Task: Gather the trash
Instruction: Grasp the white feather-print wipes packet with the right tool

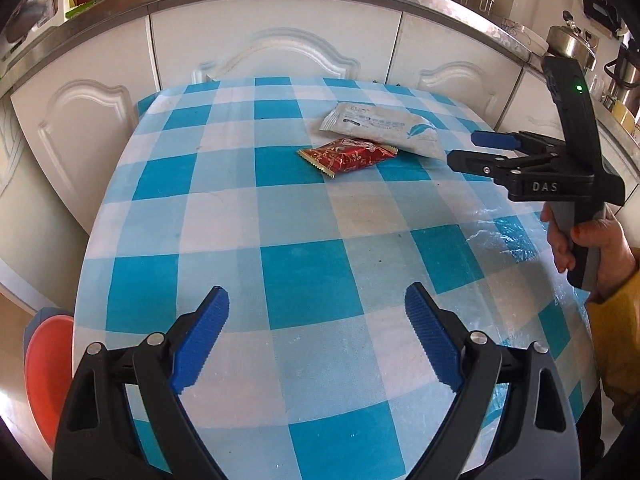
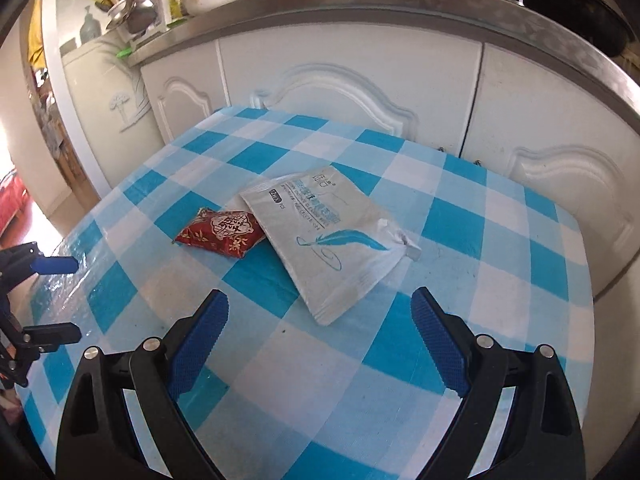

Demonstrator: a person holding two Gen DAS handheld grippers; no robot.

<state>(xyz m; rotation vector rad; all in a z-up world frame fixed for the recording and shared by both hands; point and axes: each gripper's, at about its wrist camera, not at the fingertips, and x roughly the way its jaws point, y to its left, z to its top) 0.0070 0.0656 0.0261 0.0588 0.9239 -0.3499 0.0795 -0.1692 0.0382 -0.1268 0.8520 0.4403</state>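
Print on white pouch (image 2: pixel 325 236) too blurred to read, edge overlapping red packet (image 2: pixel 222 233). "DAS" on right gripper (image 1: pixel 460 148). Both right and left gripper (image 1: pixel 316 336) wide open, empty.

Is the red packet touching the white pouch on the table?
Touching. The right wrist view shows the white pouch's edge lying over the red packet's corner, with no gap.

Snack packet (image 2: pixel 221 233) left of pouch (image 2: pixel 325 240), touching, on table (image 2: pixel 500 264)
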